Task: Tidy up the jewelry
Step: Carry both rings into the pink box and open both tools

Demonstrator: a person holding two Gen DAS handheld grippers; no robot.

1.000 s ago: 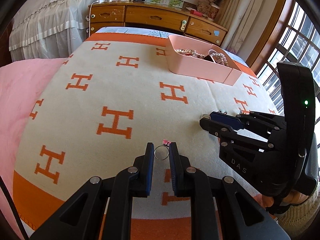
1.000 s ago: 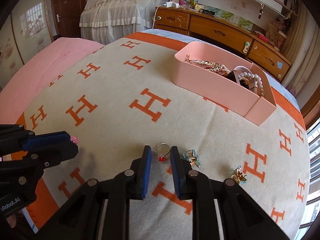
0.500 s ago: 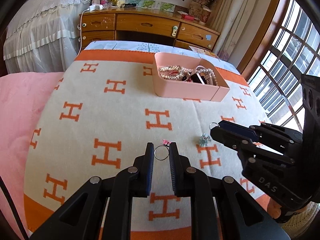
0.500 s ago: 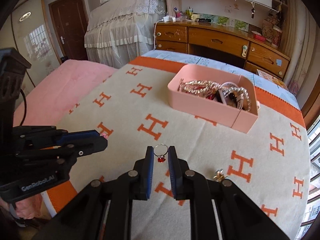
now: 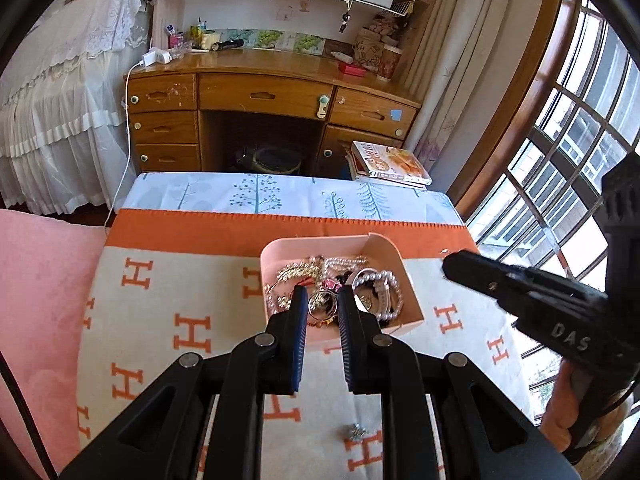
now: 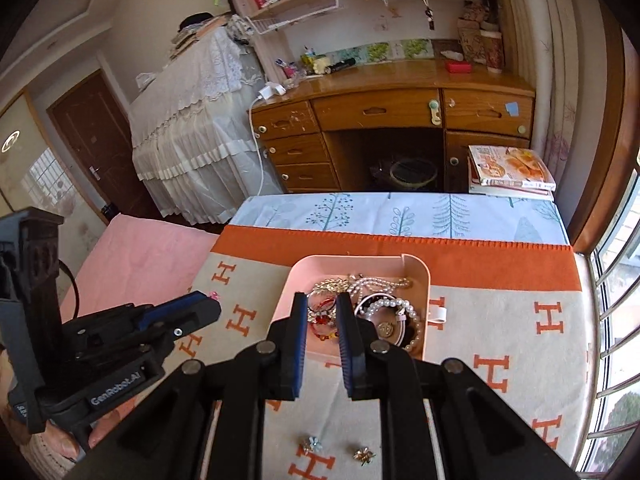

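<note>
A pink tray [image 5: 396, 330] of necklaces and pearl bracelets sits on the orange-and-cream H blanket [image 5: 160, 320]; it also shows in the right wrist view [image 6: 420, 270]. My left gripper [image 5: 323, 300] is shut on a silver ring [image 5: 322, 305] with a pink stone, held above the tray's near side. My right gripper [image 6: 322, 307] is shut on a silver ring with a red stone [image 6: 320, 318], also above the tray. Two small flower earrings [image 6: 312, 445] [image 6: 363, 455] lie on the blanket below the right gripper; one shows in the left wrist view [image 5: 354, 431].
A wooden desk [image 5: 272, 92] stands beyond the bed's foot, with books [image 5: 392, 164] stacked beside it. A pink sheet [image 5: 36, 300] lies to the left and windows [image 5: 580, 128] to the right. A white-draped piece of furniture [image 6: 200, 128] stands at the left.
Both grippers lifted their rings off the blanket and moved forward to above the pink tray. The view rose and now looks down into the tray.
</note>
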